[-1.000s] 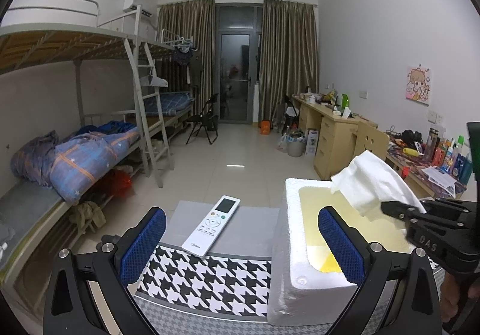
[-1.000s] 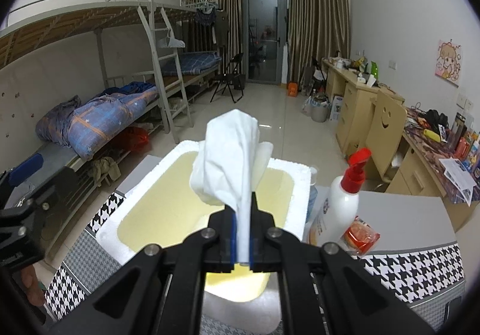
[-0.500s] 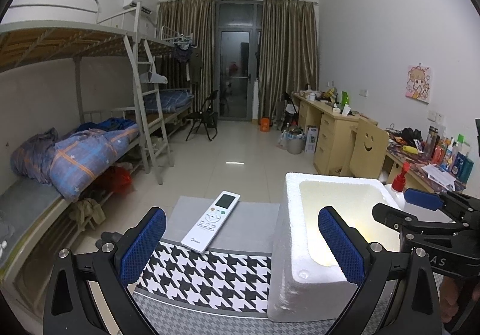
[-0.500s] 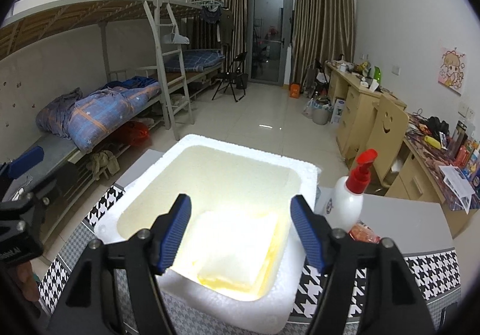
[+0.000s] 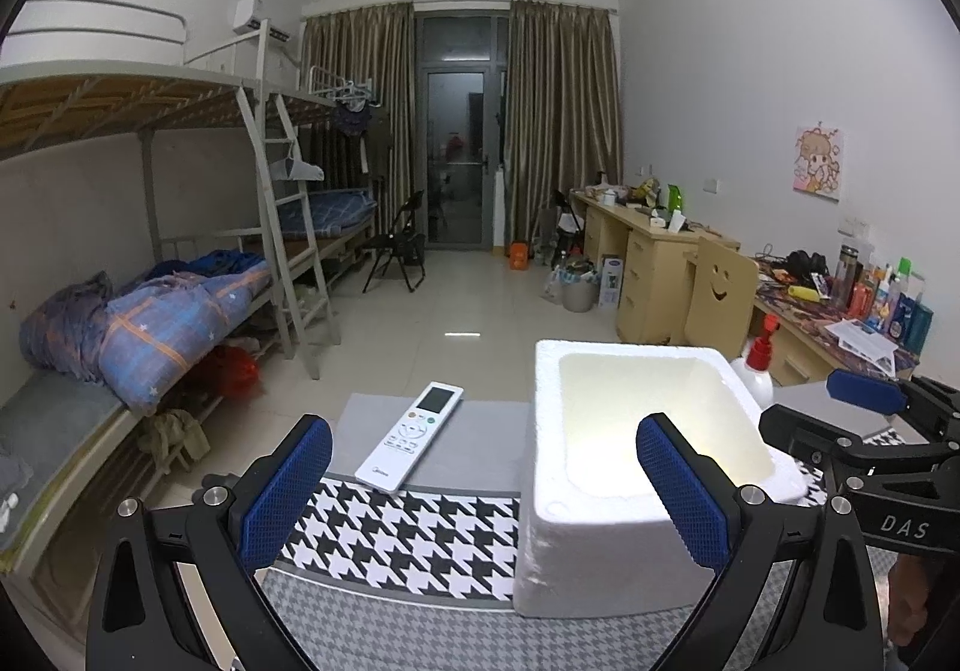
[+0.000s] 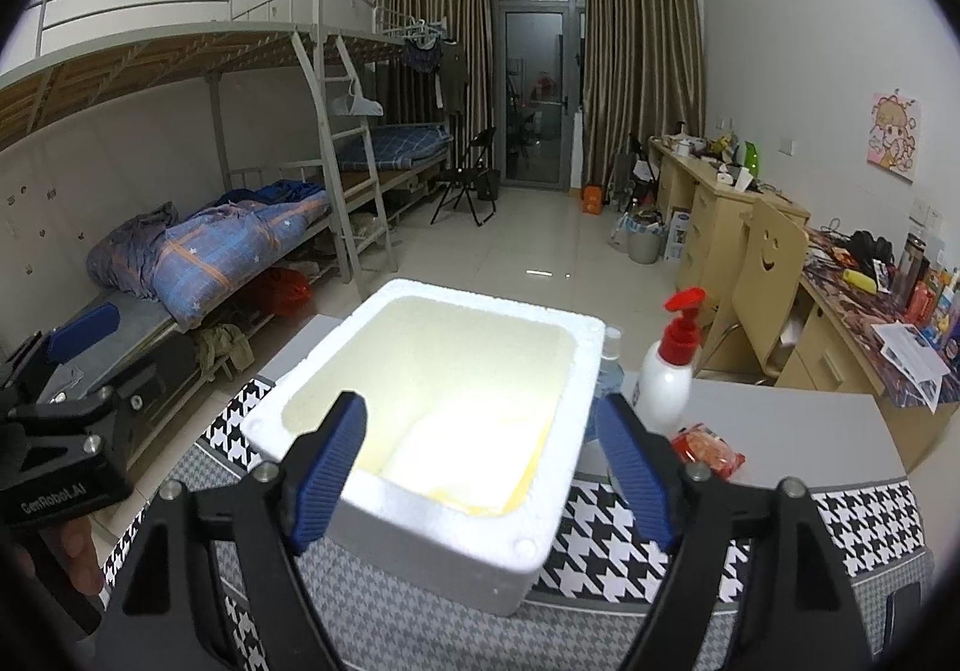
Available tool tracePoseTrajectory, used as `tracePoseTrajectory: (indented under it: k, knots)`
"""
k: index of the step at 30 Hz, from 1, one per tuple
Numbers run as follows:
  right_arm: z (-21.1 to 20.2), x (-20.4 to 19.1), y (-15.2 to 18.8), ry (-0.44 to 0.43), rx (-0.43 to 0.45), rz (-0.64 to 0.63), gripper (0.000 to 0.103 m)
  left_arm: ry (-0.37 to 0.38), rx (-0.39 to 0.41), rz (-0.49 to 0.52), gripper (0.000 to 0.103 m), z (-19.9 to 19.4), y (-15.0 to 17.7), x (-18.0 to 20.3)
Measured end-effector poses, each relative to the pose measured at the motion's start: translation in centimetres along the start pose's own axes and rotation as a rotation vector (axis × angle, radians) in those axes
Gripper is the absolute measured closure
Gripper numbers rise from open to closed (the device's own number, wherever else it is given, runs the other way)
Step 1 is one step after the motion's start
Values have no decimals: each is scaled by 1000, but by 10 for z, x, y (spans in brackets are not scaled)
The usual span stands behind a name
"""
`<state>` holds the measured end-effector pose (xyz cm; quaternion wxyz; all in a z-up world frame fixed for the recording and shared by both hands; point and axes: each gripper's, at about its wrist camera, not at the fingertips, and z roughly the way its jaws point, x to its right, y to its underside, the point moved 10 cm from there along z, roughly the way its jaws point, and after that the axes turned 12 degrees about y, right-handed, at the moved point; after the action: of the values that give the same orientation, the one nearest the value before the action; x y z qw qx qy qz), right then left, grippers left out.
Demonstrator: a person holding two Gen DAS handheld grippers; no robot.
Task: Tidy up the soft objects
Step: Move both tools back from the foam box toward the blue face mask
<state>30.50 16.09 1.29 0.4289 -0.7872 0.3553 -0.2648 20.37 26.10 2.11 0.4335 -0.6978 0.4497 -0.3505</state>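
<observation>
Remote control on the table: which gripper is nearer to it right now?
Left. The left gripper hangs open with the remote control lying just ahead, between its fingers. The right gripper is open over the foam box, farther right.

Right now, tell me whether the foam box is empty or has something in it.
Not empty. In the right wrist view, the foam box has no lid, and a pale soft white cloth lies on its floor.

foam box (image 6: 432, 497) contents: overexposed | small bottle (image 6: 607, 371): mostly hidden behind box
</observation>
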Motion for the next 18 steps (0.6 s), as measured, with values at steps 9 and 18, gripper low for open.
tracePoseTrajectory:
  k: [9, 18]
  knots:
    - [-27, 9, 4, 12, 49, 13, 7, 24, 16, 13, 1, -20, 1, 17]
    - [-49, 19, 9, 23, 84, 24, 7, 50, 31, 22, 1, -36, 4, 34]
